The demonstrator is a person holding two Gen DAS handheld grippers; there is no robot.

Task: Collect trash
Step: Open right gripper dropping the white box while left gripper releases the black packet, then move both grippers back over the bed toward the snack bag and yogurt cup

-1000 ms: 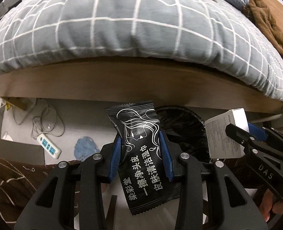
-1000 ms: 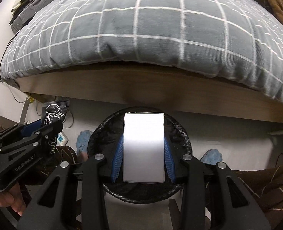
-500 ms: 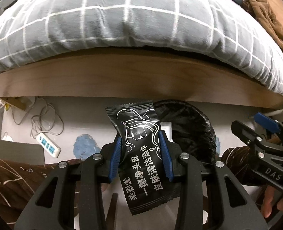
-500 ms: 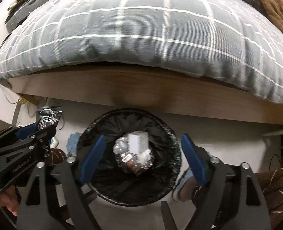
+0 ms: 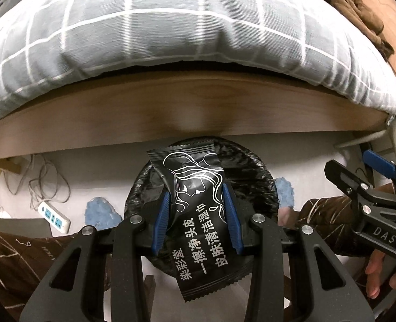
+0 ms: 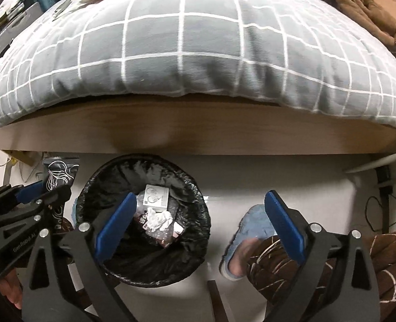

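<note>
Left gripper (image 5: 196,221) clamps black sachet (image 5: 198,214) upright over bin (image 5: 262,185), poised to drop. Sachet print: woman's outline, white Chinese characters. Bin (image 6: 144,230) below bed (image 6: 198,61), lined black, already holds white box (image 6: 157,195) and wrappers. Right gripper (image 6: 198,226), jaws just opened wide, empty, off to bin's right; body marked "DAS" (image 5: 382,240).

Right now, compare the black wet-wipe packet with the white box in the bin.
The black packet is clamped upright in the left tool above the bin; the white box lies flat inside it among crumpled trash. The packet is dark with white line art; the box is pale with small print. Both are packaging waste.
</note>
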